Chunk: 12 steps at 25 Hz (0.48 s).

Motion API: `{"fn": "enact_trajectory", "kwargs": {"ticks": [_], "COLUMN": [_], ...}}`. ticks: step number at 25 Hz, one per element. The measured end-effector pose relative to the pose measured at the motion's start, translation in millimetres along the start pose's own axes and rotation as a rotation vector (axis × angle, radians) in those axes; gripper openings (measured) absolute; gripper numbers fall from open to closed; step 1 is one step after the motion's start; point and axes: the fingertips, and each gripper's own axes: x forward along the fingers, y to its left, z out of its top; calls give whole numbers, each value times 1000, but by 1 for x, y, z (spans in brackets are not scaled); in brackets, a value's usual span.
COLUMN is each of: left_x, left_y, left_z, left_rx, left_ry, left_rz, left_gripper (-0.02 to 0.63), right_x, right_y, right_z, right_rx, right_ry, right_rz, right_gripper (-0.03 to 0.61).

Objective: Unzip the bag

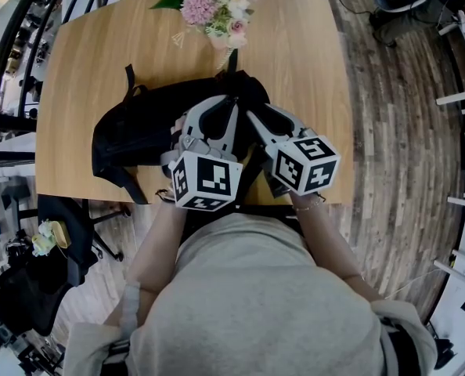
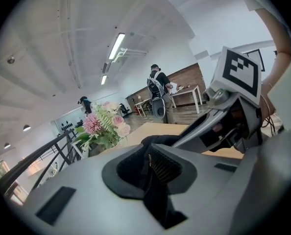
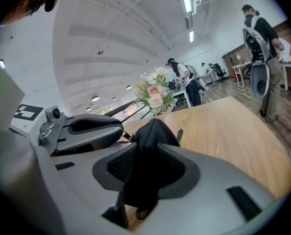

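Bag point(image 1: 135, 131): black, lying on the wooden table point(image 1: 76, 61) near its near edge.
Left gripper point(image 2: 148, 166): jaws pinched together on a bag fold with zipper teeth.
Right gripper point(image 3: 143, 166): jaws partly apart, clamping bunched bag fabric at the bag's right end.

Black bag point(image 1: 138, 131), light wooden table point(image 1: 91, 61)

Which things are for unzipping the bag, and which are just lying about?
For the job:
black bag
left claw, pinching the bag's fabric
right claw, closed on bag fabric too

Just lying about:
flowers at the table's far edge
wooden table under the bag
office chair on the floor
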Motion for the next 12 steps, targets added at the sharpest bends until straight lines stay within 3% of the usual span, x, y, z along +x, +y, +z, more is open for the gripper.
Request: {"fn": "enact_trajectory", "kwargs": {"ticks": [12], "left_x": [9], "left_y": [1], "left_z": [-26], "left_rx": [-207], "left_ry": [84], "left_rz": [-8], "left_gripper": [55], "right_x": [-1], "right_y": [0], "right_z": [1], "right_rx": [3], "right_ry": [-1], "right_rz": [6], "right_gripper": [130]}}
